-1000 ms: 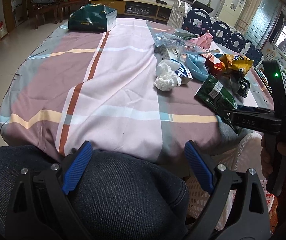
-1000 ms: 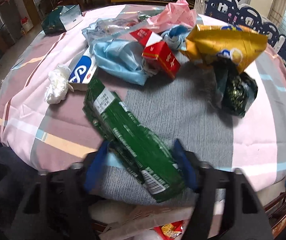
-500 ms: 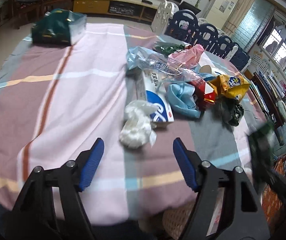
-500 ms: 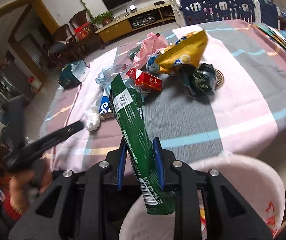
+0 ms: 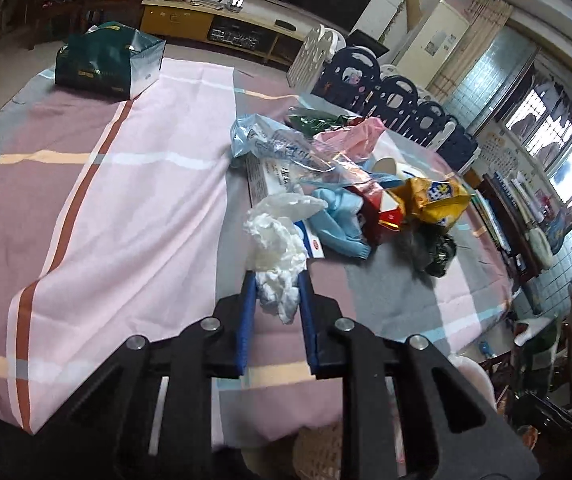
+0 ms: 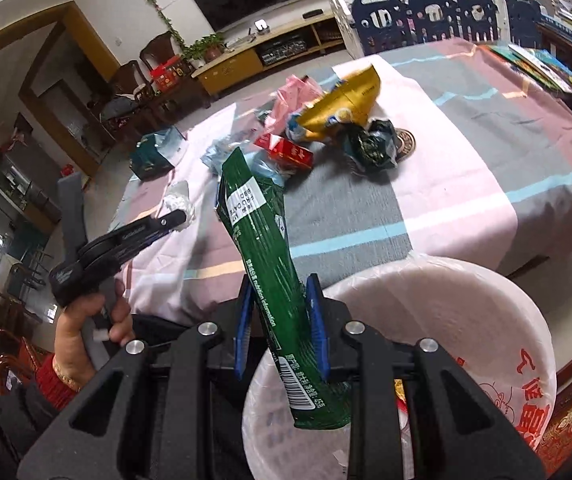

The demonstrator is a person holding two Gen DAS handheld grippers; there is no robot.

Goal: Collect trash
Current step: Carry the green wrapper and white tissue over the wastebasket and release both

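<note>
My left gripper (image 5: pixel 276 280) is shut on a crumpled white tissue (image 5: pixel 276 252) at the near edge of the trash pile on the table. My right gripper (image 6: pixel 280 288) is shut on a long green snack wrapper (image 6: pixel 262 248) and holds it upright over a bin lined with a white plastic bag (image 6: pixel 465 320) beside the table. The left gripper also shows in the right wrist view (image 6: pixel 174 220), at the tissue. Other trash lies on the table: a yellow chip bag (image 5: pixel 433 196), a red box (image 5: pixel 381 212), a blue mask (image 5: pixel 339 216), a dark crumpled wrapper (image 5: pixel 437 250).
The table has a striped pink and grey cloth (image 5: pixel 126 200). A dark green gift bag (image 5: pixel 106 62) stands at its far left. Navy and white fence panels (image 5: pixel 385 92) stand behind the table. A clear blue plastic bag (image 5: pixel 282 148) and a pink bag (image 5: pixel 349 140) lie in the pile.
My left gripper moved forward over the table and shut on the white tissue. My right gripper lifted the green wrapper off the table and carried it over the lined bin.
</note>
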